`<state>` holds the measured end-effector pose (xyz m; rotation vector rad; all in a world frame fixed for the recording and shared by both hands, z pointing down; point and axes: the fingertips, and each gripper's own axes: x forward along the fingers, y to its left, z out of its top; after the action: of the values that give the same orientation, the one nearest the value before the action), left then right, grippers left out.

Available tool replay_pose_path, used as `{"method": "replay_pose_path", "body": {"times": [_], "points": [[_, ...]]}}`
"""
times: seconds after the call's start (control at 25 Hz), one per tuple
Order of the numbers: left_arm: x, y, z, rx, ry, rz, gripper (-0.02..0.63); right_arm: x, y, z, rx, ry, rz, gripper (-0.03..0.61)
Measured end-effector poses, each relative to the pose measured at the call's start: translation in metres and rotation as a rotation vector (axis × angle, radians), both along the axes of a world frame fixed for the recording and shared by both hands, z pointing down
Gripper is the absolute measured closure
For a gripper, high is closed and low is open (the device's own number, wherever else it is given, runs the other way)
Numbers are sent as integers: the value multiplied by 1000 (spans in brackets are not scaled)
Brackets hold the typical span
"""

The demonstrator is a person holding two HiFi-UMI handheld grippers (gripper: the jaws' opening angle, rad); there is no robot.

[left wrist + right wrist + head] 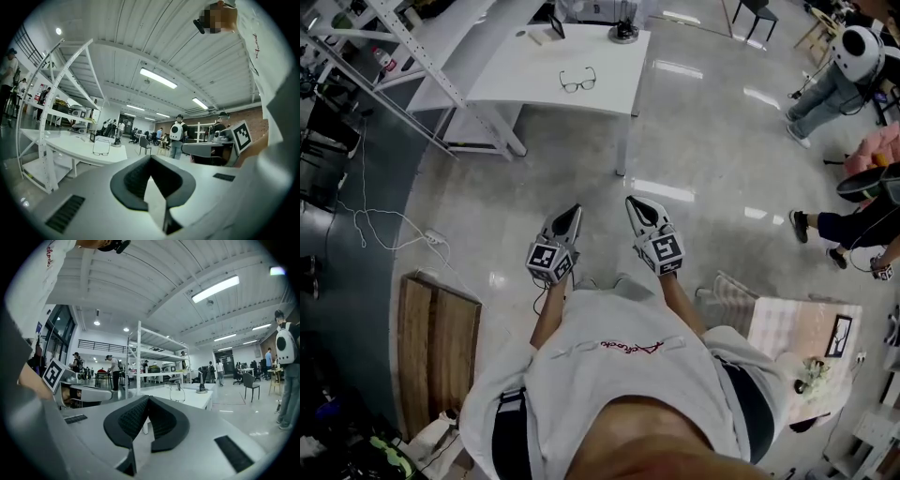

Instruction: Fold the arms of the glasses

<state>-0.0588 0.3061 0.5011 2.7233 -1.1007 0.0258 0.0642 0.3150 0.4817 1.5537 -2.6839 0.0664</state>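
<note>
A pair of dark-framed glasses [578,82] lies with its arms unfolded on a white table [534,80] far ahead. The left gripper view shows the glasses [101,147] on that table [79,150], and the right gripper view shows them as thin loops [177,394] on it. My left gripper [574,217] and right gripper [636,207] are held side by side at waist height over the floor, well short of the table. Both are shut with nothing between the jaws, which meet at the tips [150,158] [147,399].
A white metal rack [384,47] stands left of the table, with a small stand [623,33] on the table's far edge. A wooden board [436,347] lies on the floor at my left and a small table [802,337] at my right. Several people [834,80] stand at the right.
</note>
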Motion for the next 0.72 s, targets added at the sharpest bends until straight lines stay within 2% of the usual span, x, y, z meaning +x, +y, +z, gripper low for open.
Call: {"method": "replay_pose_path", "body": {"times": [0.36, 0.72], "points": [[15, 3, 7, -21, -2, -17, 592, 12, -1, 19, -46, -8, -28, 581], [20, -21, 13, -24, 3, -21, 592, 14, -21, 28, -54, 0, -25, 581]]}}
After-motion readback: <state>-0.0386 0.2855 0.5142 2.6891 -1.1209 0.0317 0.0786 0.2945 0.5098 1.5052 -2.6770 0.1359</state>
